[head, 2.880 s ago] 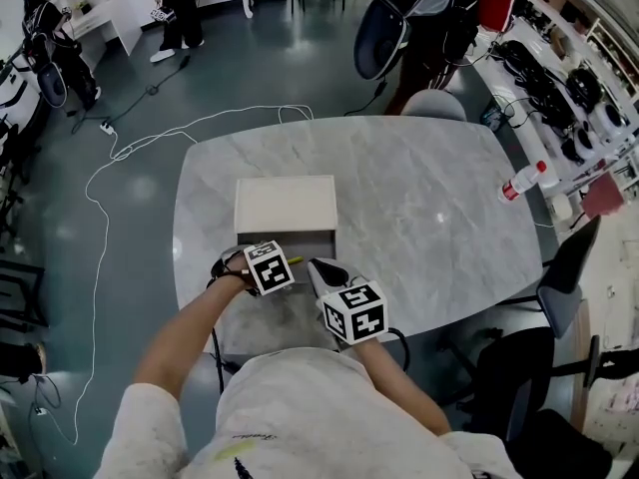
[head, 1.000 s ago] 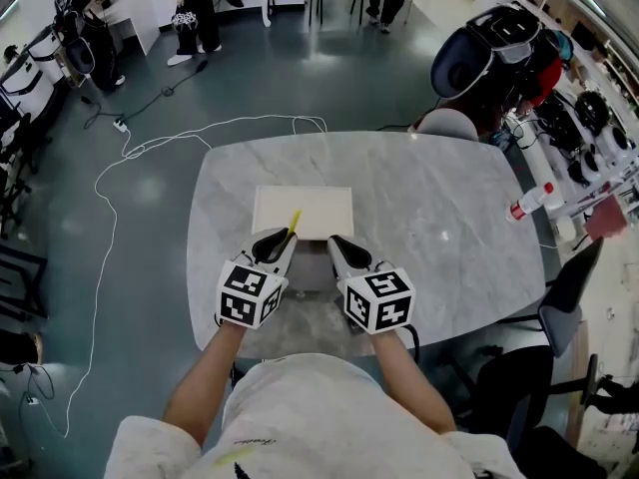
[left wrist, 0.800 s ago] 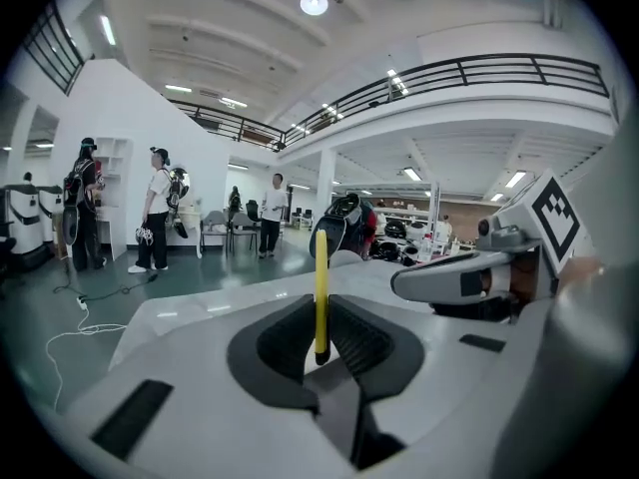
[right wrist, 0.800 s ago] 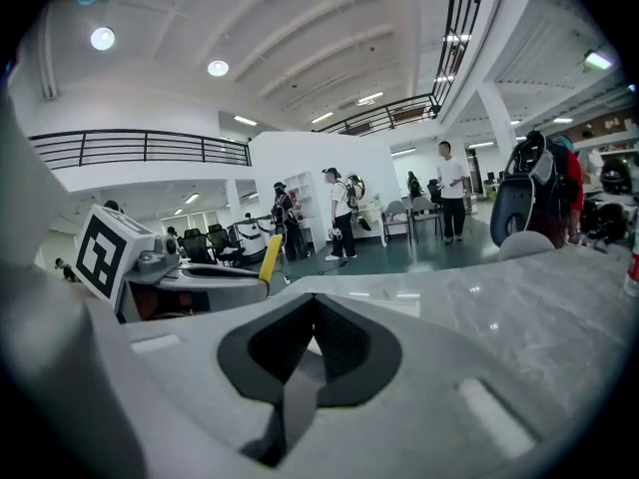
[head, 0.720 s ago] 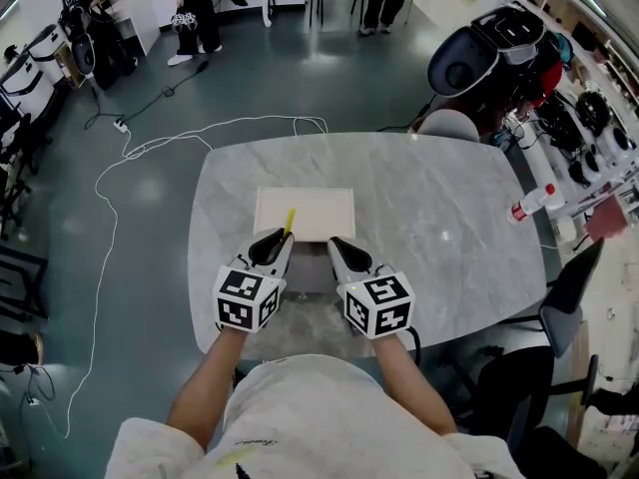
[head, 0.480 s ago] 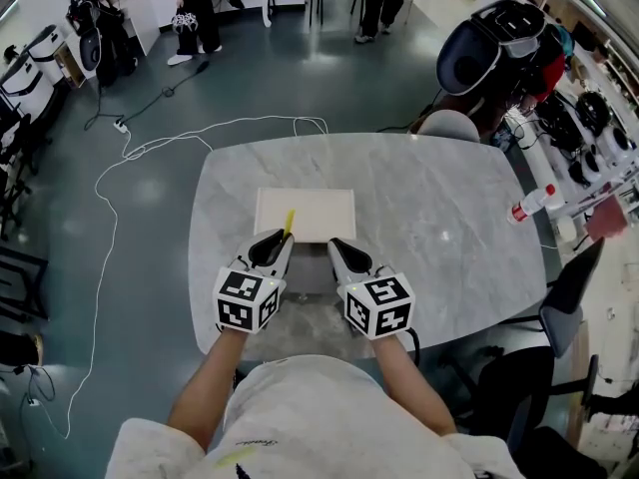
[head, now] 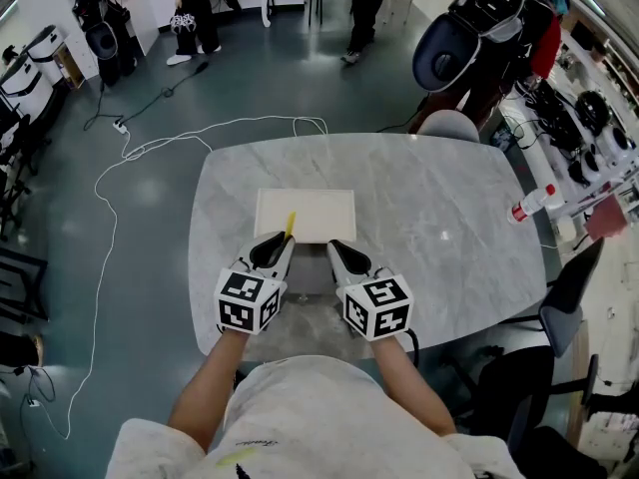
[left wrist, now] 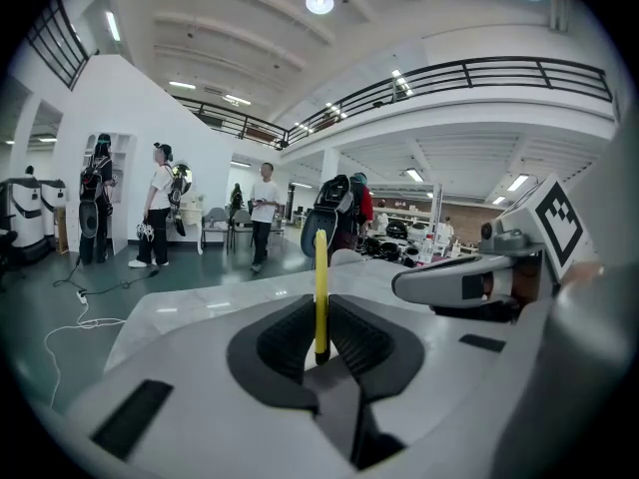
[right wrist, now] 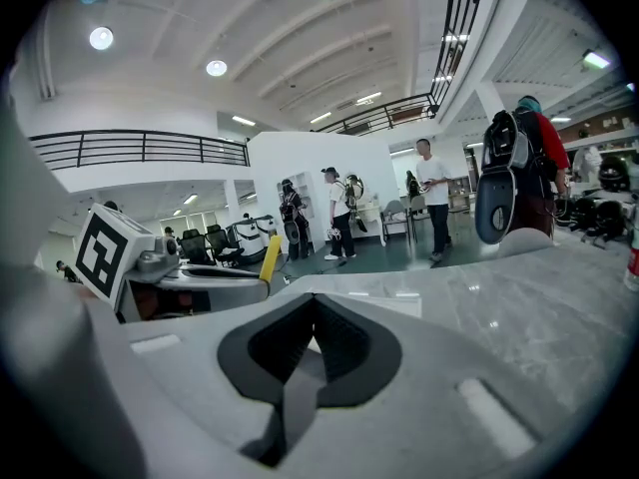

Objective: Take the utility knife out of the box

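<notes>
Left gripper [left wrist: 319, 312] was clamped on the utility knife [left wrist: 320, 277], jaws pressed to both flat sides of the thin yellow body. It gripped the near end only, so most of the length stuck out ahead of the jaw tips. Judgement: the end grip suits lifting the knife straight out without the gripper entering the box.

The knife was held in the air, clear of the desk [head: 429, 198]. In the head view its free end overlapped the near edge of the box [head: 305, 208], which lay just ahead of both grippers. Whether the tip hung above the box or short of it could not be told. The extraction looked essentially done.

Right gripper [right wrist: 315, 317] sat just beside the left, on its right side and level with it. Its jaws were together with nothing between them. It was probably parked there to keep out of the knife's path.

Well off to the right, near the desk edge, stood a bottle [head: 529, 206].
</notes>
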